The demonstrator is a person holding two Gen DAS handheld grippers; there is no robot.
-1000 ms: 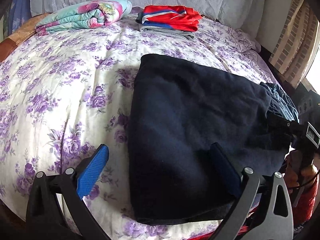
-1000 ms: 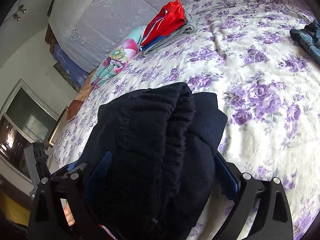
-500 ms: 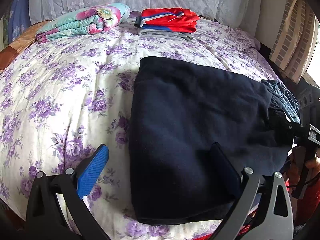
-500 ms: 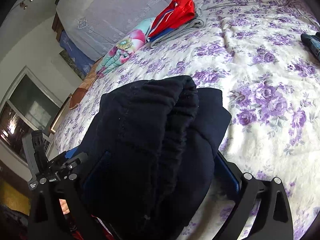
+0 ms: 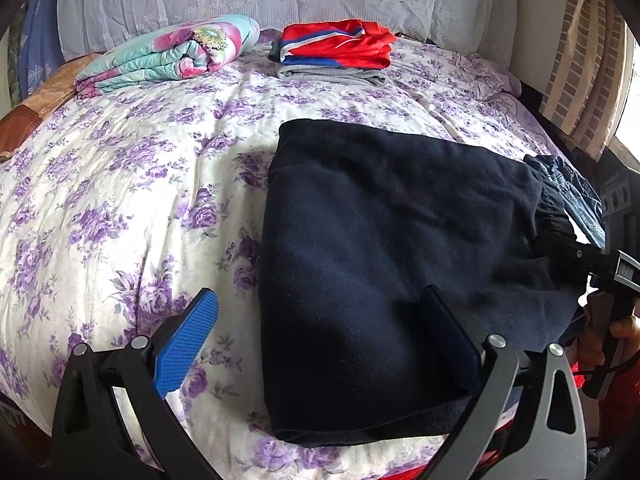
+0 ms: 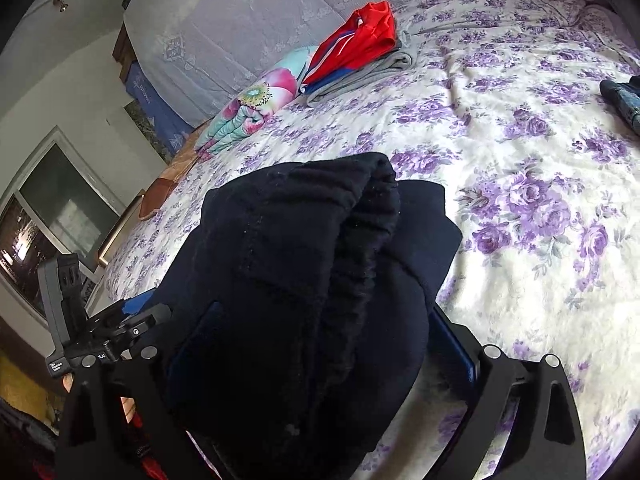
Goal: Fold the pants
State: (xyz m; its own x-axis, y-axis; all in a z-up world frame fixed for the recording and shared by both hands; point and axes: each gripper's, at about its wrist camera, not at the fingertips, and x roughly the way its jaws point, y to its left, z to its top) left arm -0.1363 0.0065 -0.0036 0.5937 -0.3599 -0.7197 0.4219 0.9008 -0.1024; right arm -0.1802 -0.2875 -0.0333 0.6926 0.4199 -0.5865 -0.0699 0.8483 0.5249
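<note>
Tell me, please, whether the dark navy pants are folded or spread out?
Folded: the navy pants lie as a compact layered rectangle on the bedspread.

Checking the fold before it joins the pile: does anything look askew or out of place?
The navy pants lie flat except the waistband end, bunched up in the right gripper. Denim sits loose beside them.

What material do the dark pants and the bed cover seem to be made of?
The pants look like thick navy fleece or knit: matte, slightly fuzzy, with a gathered elastic waistband. The exact fibre cannot be told. The bed cover looks like a quilted cotton-type fabric, printed with purple flowers: matte, puffy, with stitched creases.
</note>
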